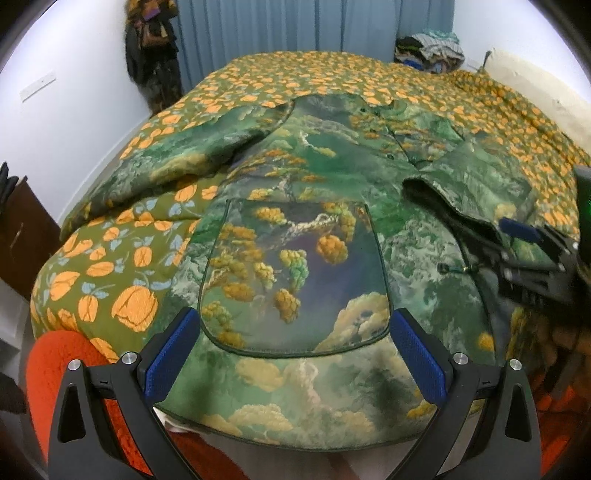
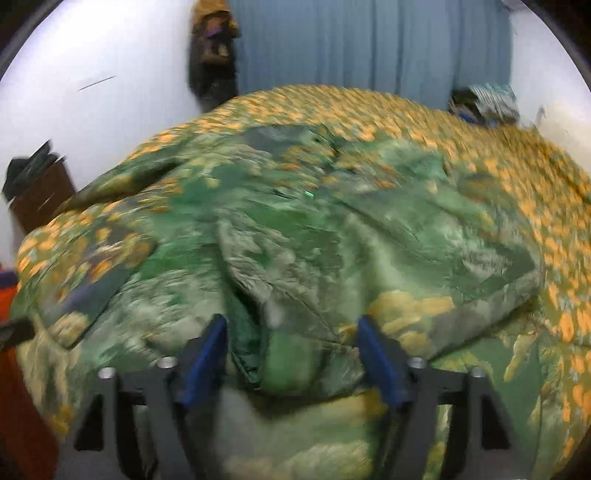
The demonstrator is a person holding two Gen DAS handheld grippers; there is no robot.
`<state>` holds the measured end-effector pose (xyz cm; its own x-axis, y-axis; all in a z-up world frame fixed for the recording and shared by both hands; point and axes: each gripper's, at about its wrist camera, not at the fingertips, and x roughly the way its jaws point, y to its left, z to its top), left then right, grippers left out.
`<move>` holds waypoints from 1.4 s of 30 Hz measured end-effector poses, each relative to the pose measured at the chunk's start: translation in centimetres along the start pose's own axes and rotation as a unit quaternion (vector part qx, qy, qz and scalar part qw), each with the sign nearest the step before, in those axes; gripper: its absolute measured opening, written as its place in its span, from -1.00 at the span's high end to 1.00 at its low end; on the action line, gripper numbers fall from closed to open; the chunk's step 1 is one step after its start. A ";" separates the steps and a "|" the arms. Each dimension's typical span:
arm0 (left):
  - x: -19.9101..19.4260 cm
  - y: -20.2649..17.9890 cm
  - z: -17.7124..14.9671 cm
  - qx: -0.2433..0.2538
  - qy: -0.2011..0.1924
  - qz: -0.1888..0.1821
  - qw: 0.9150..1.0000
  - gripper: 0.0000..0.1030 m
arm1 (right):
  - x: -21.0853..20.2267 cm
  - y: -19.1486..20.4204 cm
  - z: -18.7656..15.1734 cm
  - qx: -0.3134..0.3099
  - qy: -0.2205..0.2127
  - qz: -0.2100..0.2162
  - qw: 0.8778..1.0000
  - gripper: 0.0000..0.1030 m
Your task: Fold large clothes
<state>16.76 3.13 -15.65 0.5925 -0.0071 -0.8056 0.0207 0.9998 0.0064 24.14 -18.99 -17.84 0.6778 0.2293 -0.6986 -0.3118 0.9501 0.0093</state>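
Note:
A large green jacket (image 1: pixel 314 177) printed with trees and clouds lies spread on the bed, collar far, hem near, with a big patch pocket (image 1: pixel 295 280) in front of me. Its left sleeve (image 1: pixel 177 158) lies out to the left. My left gripper (image 1: pixel 295 332) is open and empty, just above the hem, fingers either side of the pocket's lower edge. My right gripper (image 1: pixel 517 236) shows at the right, over the jacket's folded-in right sleeve. In the blurred right wrist view the right gripper (image 2: pixel 291 332) is open over bunched jacket fabric (image 2: pixel 295 280).
The bed carries an olive quilt with orange flowers (image 1: pixel 110 266). An orange cloth (image 1: pixel 66 362) lies at the near left. A pile of clothes (image 1: pixel 428 48) sits at the far right by blue curtains (image 1: pixel 295 26). A dark coat (image 1: pixel 151 48) hangs on the far-left wall.

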 end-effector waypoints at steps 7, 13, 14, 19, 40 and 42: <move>-0.5 0.0 -0.3 0.000 -0.005 -0.001 1.000 -0.99 | -3.8 1.3 -0.8 -0.027 -0.022 -0.001 0.999 -0.48; -0.8 -0.6 -0.4 0.012 -0.003 -0.002 1.000 -0.99 | -5.7 -0.3 -0.7 -0.013 -0.043 -0.019 0.999 -0.48; -0.9 -0.7 -0.3 0.014 -0.005 -0.002 1.000 -0.99 | -6.0 -0.7 -0.6 -0.008 -0.046 -0.024 0.999 -0.48; -1.4 -0.2 1.4 0.002 -0.011 -0.051 0.999 -0.99 | -8.1 -3.5 -1.2 0.024 -0.065 -0.062 0.996 -0.48; 10.4 -12.8 9.2 0.002 0.160 -0.215 0.963 0.88 | -10.2 -7.3 -3.2 0.070 -0.103 -0.094 0.988 -0.49; 8.4 -13.1 10.2 0.025 0.139 -0.216 0.966 0.88 | -10.3 -8.1 -3.0 0.085 -0.103 -0.096 0.986 -0.49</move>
<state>29.69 -10.22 -16.49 0.2806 -0.4101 -0.8678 0.2602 0.9028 -0.3425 17.72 -29.72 -12.87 0.8400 0.0626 -0.5390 -0.0594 0.9980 0.0233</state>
